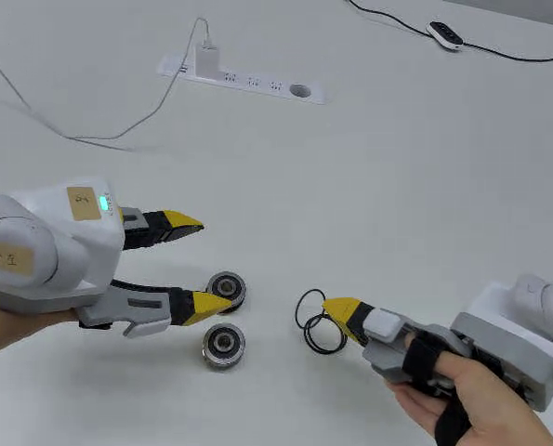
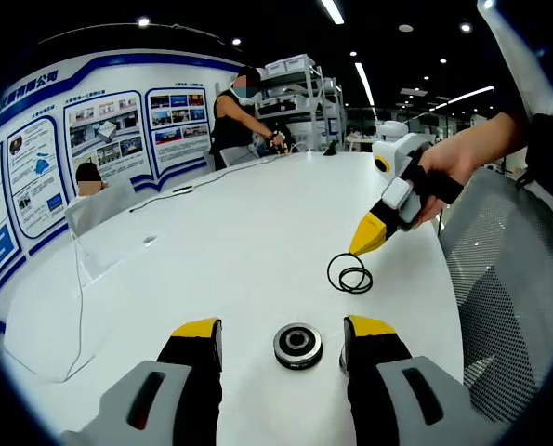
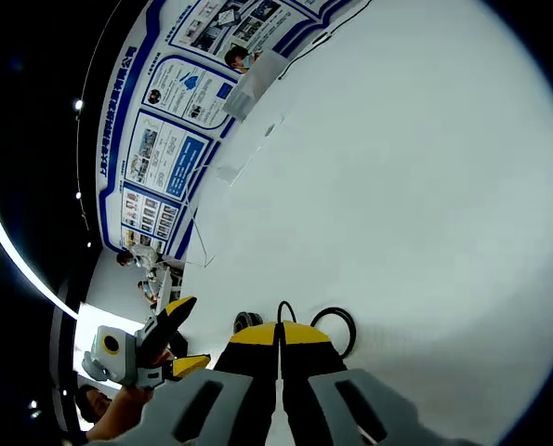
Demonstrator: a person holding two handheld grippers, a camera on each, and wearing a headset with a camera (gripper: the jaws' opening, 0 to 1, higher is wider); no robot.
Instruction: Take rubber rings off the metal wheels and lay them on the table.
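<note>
Rubber rings (image 1: 318,323) on table (image 1: 397,186) near wheels (image 1: 224,345)

I see white worktable (image 1: 397,167) across head view, matte, evenly lit. White power strip (image 1: 248,81) on far side, grey cable (image 1: 99,139) trailing left from its plug. Black cord with inline switch (image 1: 443,35) at top right. In left gripper view I note wall of blue-edged poster panels (image 2: 118,121), strip lights (image 2: 364,82) on dark ceiling, shelving rack (image 2: 299,84) behind standing person (image 2: 231,121) at table's far end, grey mesh chair (image 2: 499,279) at right.
</note>
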